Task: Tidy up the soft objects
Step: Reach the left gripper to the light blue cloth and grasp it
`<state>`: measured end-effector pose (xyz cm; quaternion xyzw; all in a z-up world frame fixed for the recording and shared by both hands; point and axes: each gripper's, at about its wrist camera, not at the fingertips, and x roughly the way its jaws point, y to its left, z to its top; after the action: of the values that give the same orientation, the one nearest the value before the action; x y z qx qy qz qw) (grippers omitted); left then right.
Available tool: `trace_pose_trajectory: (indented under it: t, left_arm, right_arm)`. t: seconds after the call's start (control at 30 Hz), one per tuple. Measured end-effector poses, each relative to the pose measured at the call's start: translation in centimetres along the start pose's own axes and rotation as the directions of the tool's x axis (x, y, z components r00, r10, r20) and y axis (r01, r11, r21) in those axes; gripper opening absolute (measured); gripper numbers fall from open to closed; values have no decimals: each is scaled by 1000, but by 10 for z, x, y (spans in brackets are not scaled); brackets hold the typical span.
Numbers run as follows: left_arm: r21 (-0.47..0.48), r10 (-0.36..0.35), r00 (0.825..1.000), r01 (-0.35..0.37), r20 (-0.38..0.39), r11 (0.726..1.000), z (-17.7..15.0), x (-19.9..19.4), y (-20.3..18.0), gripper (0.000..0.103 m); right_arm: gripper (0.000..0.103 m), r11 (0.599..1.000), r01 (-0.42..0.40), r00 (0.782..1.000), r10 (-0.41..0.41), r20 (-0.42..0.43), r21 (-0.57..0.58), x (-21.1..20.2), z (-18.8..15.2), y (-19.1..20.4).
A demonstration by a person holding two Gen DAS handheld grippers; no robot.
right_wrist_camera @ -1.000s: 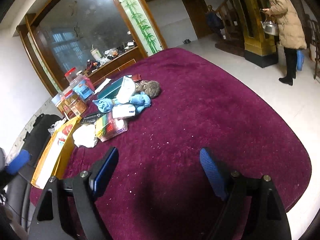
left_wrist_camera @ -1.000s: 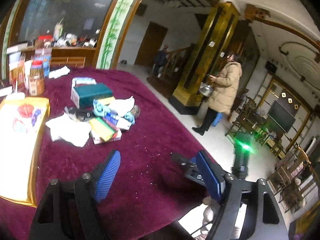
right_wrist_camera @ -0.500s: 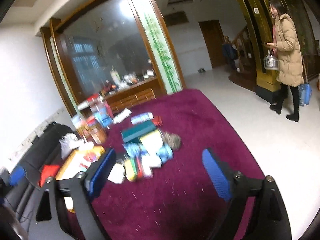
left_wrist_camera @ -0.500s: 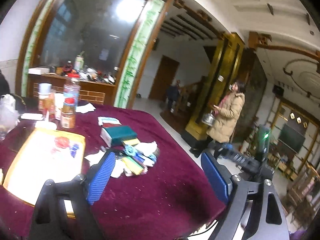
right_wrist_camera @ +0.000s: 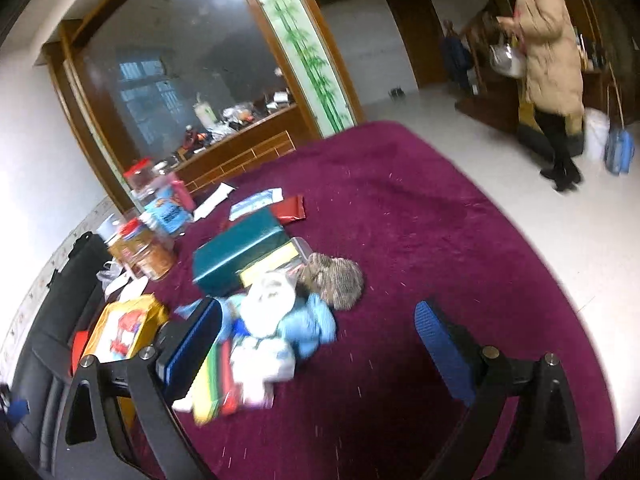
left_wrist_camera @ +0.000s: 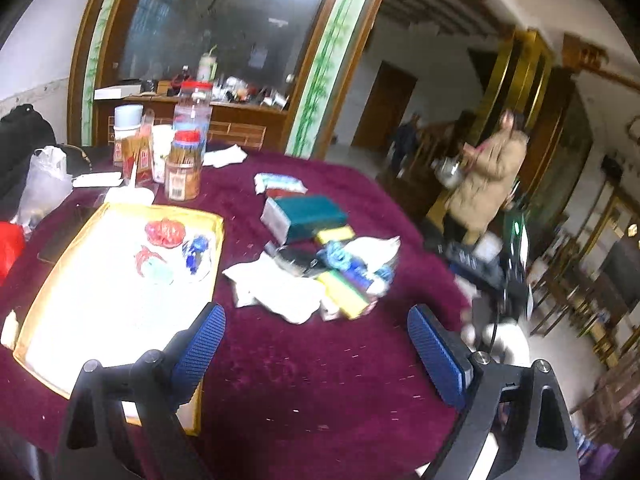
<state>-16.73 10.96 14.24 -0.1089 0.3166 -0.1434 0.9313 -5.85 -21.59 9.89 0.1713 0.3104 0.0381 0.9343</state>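
Risk imo: both claws, left claw (left_wrist_camera: 316,344) and right claw (right_wrist_camera: 320,344), are empty and opening, and could snag hard packets instead of the blue cloth (right_wrist_camera: 308,326) at 11 o'clock in that jumbled pile.

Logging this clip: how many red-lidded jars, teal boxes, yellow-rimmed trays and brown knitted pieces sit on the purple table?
Red-lidded jars: 2
Teal box: 1
Yellow-rimmed tray: 1
Brown knitted piece: 1
Total: 5
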Motion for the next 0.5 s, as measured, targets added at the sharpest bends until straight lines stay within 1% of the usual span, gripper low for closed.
trace_pose_trajectory:
  t: [0.07,0.13,0.17,0.2,0.23,0.27,0.3,0.33,0.4,0.43,0.5]
  left_arm:
    - [-8,11,999,-11,-36,1000,1,17,-1,95]
    - [-15,30,997,-31,-77,999,6,43,-3,95]
    - [-9,34,996,-34,-84,999,8,49,-3,95]
    - [11,48,994,-47,-95,999,14,63,-6,95]
    - [30,71,992,-68,-106,997,20,80,-9,95]
    - [34,77,990,-73,-115,997,26,95,-10,95]
    - [31,66,991,-62,-119,998,31,105,-12,95]
    - [26,46,991,-43,-122,999,40,122,-15,95]
    - [33,29,992,-25,-120,999,52,149,-24,95]
    - [48,24,993,-18,-119,999,57,161,-30,95]
    - [133,67,990,-50,-122,990,64,198,-46,95]
  right_arm:
    - [97,1000,-1,1000,1,-17,0,32,7,-1]
    - [97,1000,7,1000,-7,-14,-24,52,10,0]
    - [97,999,6,1000,-6,-10,-37,57,8,0]
    - [97,999,2,1000,-3,-12,-45,62,6,-1]
    - [97,999,-1,1000,0,-32,-43,66,5,-3]
    - [97,999,-24,998,22,-52,-30,67,6,-7]
    - [97,999,-46,998,46,-35,-15,62,7,-10]
    - [97,999,-43,999,43,-12,-9,57,8,-12]
    - [97,999,-41,999,41,1,-8,54,11,-14]
    - [97,999,-39,999,39,1,-1,54,11,-15]
    - [97,999,-33,999,33,-4,4,56,12,-15]
